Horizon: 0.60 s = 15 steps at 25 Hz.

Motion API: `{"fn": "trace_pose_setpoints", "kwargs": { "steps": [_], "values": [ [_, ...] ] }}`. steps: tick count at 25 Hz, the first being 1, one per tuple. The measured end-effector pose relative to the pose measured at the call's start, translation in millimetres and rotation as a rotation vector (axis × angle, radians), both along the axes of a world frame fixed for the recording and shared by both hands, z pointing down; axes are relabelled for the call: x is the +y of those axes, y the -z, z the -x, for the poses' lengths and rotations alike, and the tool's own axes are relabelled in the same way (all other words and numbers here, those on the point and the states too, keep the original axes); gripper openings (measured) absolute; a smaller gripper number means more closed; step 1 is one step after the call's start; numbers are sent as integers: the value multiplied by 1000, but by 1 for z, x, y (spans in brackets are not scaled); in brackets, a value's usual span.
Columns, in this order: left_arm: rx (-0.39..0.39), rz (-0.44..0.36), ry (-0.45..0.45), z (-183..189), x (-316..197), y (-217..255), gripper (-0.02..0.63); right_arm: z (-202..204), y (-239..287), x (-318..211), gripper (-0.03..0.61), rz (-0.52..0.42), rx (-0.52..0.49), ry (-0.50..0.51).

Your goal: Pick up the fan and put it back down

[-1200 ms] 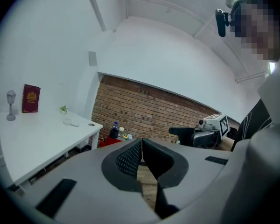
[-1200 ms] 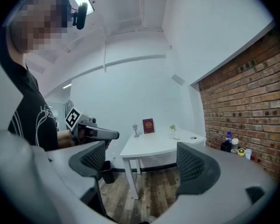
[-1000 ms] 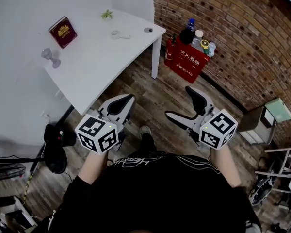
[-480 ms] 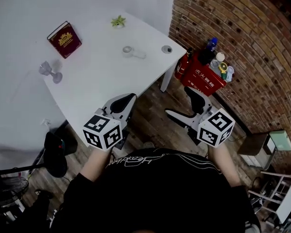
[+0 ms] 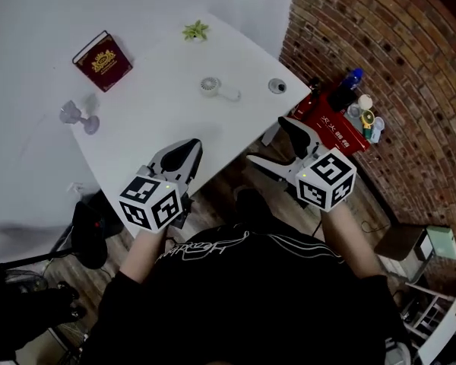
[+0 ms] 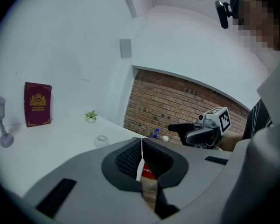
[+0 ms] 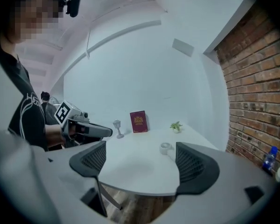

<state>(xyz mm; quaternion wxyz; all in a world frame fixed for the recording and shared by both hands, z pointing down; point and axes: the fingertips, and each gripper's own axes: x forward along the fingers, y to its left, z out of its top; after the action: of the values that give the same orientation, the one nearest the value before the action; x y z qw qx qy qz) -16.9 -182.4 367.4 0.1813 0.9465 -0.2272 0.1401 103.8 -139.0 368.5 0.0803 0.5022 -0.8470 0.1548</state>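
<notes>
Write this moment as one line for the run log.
stage: before pick | left gripper: shut, empty | right gripper: open, empty | fan: on table, untouched

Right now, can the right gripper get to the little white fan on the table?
Probably yes. The right gripper is open and empty at the table edge, and the fan lies ahead with bare tabletop between them. It isn't touching the fan, so it must move forward.

Black short-sleeved shirt (image 5: 243,303) with white lettering (image 5: 213,243) at the neck. Grey left tongs (image 5: 187,147) and right tongs (image 5: 270,143) have black ribbed pads (image 7: 189,165) and white cubes (image 5: 152,204) with black square markers.
</notes>
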Motion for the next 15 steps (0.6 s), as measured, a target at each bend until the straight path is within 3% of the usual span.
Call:
{"fn": "trace_pose_setpoints", "kwargs": {
  "steps": [15],
  "values": [
    [-40,23,225,4,-103,-9,34,-9,-73,-158,448,127,147,196]
  ]
}}
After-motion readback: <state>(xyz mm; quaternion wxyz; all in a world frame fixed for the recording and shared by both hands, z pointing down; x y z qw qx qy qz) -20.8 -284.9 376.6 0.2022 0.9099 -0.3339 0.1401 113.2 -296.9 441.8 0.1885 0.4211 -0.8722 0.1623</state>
